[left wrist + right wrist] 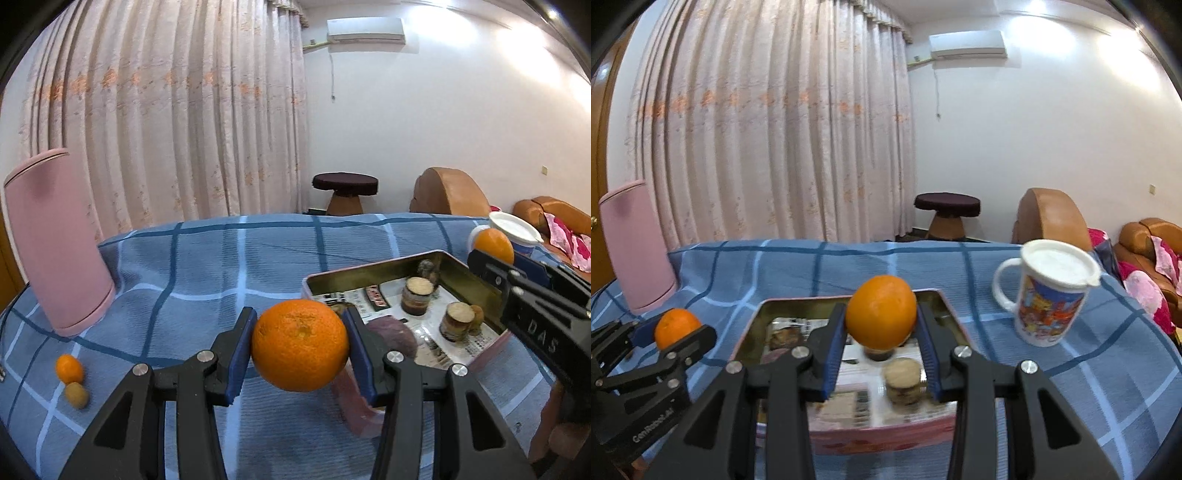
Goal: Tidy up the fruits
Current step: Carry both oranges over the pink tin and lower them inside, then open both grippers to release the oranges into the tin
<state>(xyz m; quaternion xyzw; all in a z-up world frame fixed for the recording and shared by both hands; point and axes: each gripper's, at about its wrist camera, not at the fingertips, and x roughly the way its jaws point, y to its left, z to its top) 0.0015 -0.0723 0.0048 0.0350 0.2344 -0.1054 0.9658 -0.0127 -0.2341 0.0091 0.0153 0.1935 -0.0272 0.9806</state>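
Blue checked tablecloth, curtain behind; both jaws clamp oranges.

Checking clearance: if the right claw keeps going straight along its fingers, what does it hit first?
Most likely the open tin: the right claw, shut on an orange, angles down over it. The far wall or the jars inside come first; depth is unclear.

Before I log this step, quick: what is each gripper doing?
Left gripper: closed on an orange.
Right gripper: closed on another orange, above the open tin box.
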